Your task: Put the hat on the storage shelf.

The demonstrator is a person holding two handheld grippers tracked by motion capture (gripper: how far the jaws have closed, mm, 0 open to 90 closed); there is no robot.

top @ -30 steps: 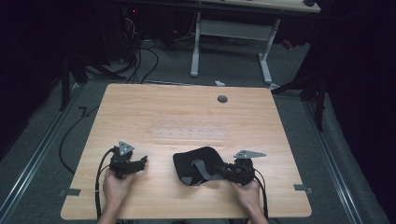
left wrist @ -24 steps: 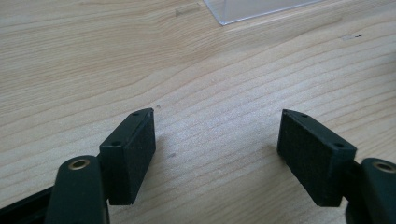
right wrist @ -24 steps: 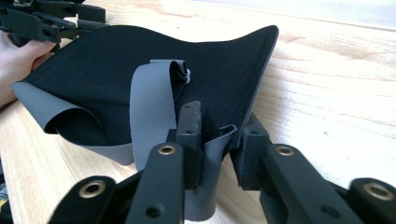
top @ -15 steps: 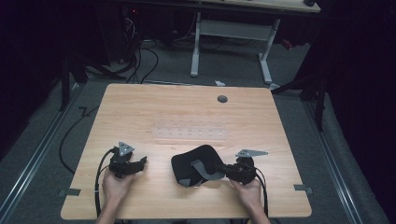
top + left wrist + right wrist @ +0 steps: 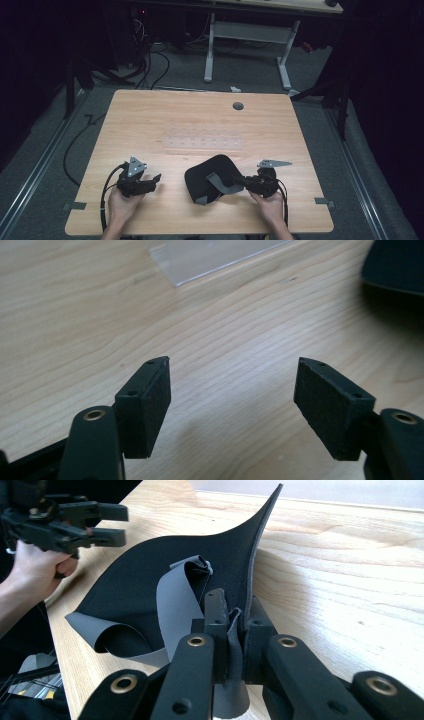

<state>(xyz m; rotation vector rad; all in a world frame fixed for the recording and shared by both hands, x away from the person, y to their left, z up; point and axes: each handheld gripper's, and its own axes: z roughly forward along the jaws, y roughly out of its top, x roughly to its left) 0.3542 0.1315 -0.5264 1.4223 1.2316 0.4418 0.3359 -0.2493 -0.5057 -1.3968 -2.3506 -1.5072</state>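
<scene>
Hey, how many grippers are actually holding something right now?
1. The right gripper is shut on the black cloth near the table's front edge. The left gripper is open over bare wood, holding nothing.

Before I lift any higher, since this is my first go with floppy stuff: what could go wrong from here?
1. The right gripper pinches just the edge of the black sheet, so it may slip out as you lift.
2. The grey strap curls loose near the jaws and could snag.
3. The left gripper is open and apart from the sheet, so the far side may sag or fold unsupported.
</scene>
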